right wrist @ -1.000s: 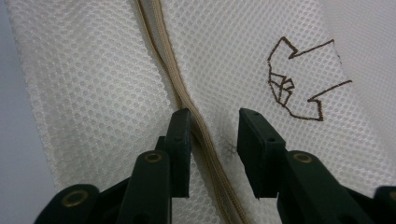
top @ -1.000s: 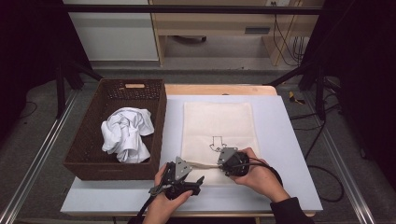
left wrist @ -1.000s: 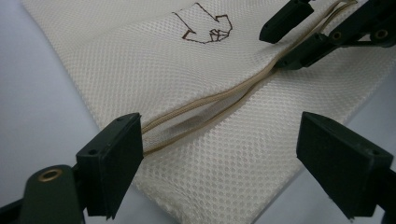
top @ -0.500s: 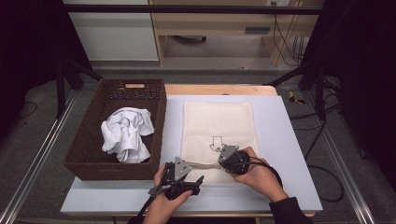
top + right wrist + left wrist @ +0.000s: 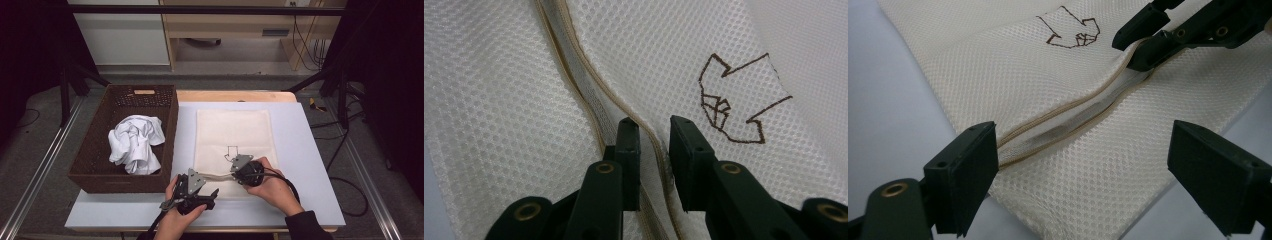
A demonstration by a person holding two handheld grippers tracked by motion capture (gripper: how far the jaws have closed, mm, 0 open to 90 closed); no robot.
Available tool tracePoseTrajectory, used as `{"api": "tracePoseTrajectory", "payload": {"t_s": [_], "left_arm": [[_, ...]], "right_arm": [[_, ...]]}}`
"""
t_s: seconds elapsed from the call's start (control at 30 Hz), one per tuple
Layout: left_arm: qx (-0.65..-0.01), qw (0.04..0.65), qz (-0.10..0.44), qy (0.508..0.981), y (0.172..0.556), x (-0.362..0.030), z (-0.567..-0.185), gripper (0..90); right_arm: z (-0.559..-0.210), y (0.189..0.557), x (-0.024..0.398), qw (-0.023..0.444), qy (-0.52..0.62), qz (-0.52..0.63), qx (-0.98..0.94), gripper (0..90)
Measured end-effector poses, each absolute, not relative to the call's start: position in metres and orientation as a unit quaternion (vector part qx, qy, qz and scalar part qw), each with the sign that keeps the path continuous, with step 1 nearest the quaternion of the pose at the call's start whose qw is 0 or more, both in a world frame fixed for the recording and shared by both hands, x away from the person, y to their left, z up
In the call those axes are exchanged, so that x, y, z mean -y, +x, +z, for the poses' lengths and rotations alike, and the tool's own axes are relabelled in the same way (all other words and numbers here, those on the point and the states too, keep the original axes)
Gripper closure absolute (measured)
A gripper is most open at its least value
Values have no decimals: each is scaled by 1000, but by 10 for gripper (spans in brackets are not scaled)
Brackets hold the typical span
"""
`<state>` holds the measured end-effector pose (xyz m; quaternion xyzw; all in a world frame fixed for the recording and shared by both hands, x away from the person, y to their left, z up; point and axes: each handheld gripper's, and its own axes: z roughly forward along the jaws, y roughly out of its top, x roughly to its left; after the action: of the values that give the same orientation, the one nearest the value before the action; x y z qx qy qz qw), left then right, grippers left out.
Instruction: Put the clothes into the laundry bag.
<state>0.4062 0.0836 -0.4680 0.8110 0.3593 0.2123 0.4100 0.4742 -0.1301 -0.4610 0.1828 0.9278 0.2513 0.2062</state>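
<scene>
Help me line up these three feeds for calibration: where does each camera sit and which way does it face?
High view: above the person's side, looking forward and down on table, wicker basket, mesh laundry bag; both hands show.
Left gripper view: rides the left gripper, its wide jaws facing the bag's open zipper.
Right gripper view: rides the right gripper, jaws at the zipper edge.
Shared: the bag's arrow print.

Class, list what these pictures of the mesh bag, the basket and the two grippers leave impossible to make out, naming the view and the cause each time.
- Inside of the mesh bag: all views, its own cloth covers it.
- Zipper pull: right gripper view, the right gripper stands over the zipper.
- Whether its pads pinch the edge: unclear there.
- What the white cloth in the basket is: high view, crumpled.
- Left gripper jaws: high view, too small.
</scene>
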Motion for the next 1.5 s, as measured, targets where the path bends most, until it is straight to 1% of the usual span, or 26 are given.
{"api": "tracePoseTrajectory", "payload": {"t_s": [0.03,0.17,0.27,0.33,0.37,0.43,0.57,0.6,0.63,0.67,0.7,0.73,0.87,1.03,1.07,1.1,1.2,1.5], "left_arm": [[-360,408,212,812,406,-84,-468,129],[-362,406,214,812,406,-84,-469,124],[-362,404,215,812,407,-85,-469,124],[-363,404,215,812,407,-85,-470,124],[-363,405,215,811,407,-85,-470,124],[-363,405,215,811,407,-85,-469,124],[-363,405,217,811,408,-85,-469,124],[-363,404,217,811,408,-85,-469,124],[-364,403,218,811,408,-85,-469,123],[-364,403,218,811,408,-85,-469,122],[-364,403,218,811,408,-85,-469,122],[-364,403,220,810,407,-85,-469,122],[-367,402,224,808,407,-85,-469,118],[-374,400,232,804,408,-85,-470,102],[-374,400,232,804,408,-85,-470,98],[-374,400,237,803,408,-85,-468,97],[-375,401,240,801,408,-86,-467,93],[-377,402,242,798,414,-85,-467,93]], "right_arm": [[-460,474,130,206,186,251,-927,779],[-455,474,131,210,199,257,-922,791],[-452,474,132,208,205,265,-919,770],[-453,474,133,206,207,259,-921,710],[-454,474,133,205,206,255,-922,693],[-456,474,134,200,205,249,-925,683],[-456,475,137,196,209,247,-926,694],[-454,475,138,200,212,254,-922,745],[-453,476,139,200,211,255,-922,766],[-452,476,139,195,212,256,-923,807],[-452,476,139,195,212,256,-923,807],[-449,479,139,191,216,258,-922,852],[-440,482,137,203,224,262,-917,871],[-410,488,134,230,243,281,-900,875],[-410,488,134,230,243,281,-900,875],[-399,490,135,240,248,287,-893,876],[-383,492,135,256,253,298,-884,876],[-353,495,130,307,256,328,-856,878]]}}
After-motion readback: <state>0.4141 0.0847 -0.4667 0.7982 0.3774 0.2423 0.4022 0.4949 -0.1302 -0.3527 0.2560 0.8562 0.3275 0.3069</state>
